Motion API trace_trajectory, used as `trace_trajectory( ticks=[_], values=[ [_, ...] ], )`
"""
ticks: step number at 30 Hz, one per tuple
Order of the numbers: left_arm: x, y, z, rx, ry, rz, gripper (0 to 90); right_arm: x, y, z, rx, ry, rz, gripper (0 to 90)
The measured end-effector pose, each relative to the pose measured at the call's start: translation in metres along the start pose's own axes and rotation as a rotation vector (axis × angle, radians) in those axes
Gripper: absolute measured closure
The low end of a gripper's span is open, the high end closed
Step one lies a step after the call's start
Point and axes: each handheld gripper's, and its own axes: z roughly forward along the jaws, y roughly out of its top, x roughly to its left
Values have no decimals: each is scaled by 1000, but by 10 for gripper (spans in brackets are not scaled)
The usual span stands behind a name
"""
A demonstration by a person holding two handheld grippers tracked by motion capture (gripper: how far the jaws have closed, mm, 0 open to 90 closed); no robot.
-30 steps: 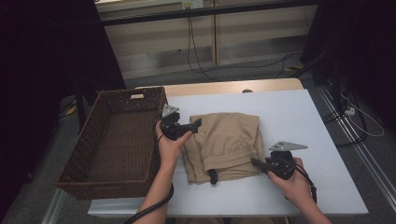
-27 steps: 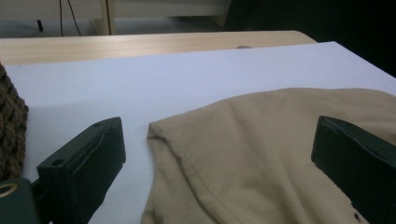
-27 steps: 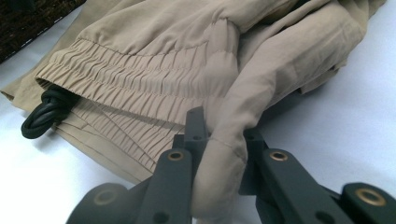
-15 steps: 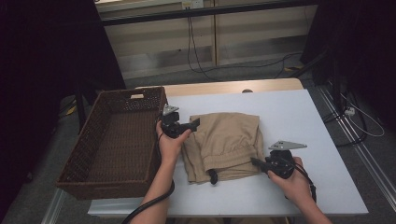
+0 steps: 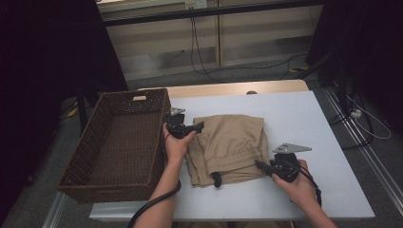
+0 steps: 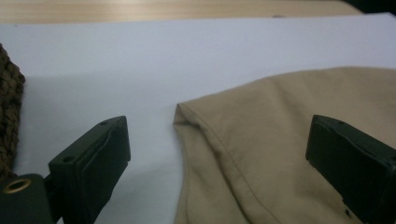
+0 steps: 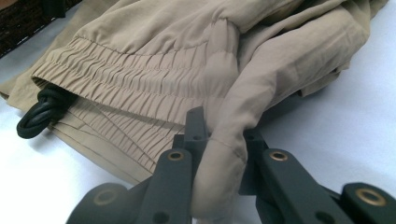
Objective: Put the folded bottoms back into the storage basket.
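Note:
Folded tan shorts [image 5: 230,147] with an elastic waistband and a black drawstring knot [image 5: 216,179] lie in the middle of the white table [image 5: 294,114]. My left gripper [image 5: 196,127] hovers at the shorts' far left corner, jaws wide open; in the left gripper view that fabric corner [image 6: 261,140] lies between them, untouched. At the shorts' near right edge my right gripper [image 5: 260,165] is shut on a fold of the tan cloth [image 7: 219,154]. The drawstring knot [image 7: 44,112] sits left of it in the right gripper view.
A dark wicker basket [image 5: 92,156] stands at the table's left edge, right beside my left hand. Bare white table stretches to the right and behind the shorts. A wooden strip [image 5: 266,87] borders the far edge.
My left gripper has sunk a little toward the shorts' far left corner. The right gripper has kept its place and its hold on the cloth.

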Motion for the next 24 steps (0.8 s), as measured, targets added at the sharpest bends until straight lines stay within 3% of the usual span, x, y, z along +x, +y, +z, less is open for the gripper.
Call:
trace_trajectory(
  ticks=[6,8,13,24],
  values=[
    [1,-4,8,27,24,8,71,1,0,1,1,-5,-4,798],
    [1,-4,10,47,33,36,71,0,0,1,3,-4,-6,798],
    [0,-5,16,85,63,51,71,0,0,1,2,-4,-7,798],
    [-1,-4,20,126,80,63,136,0,0,1,5,-5,-9,797]
  ],
)
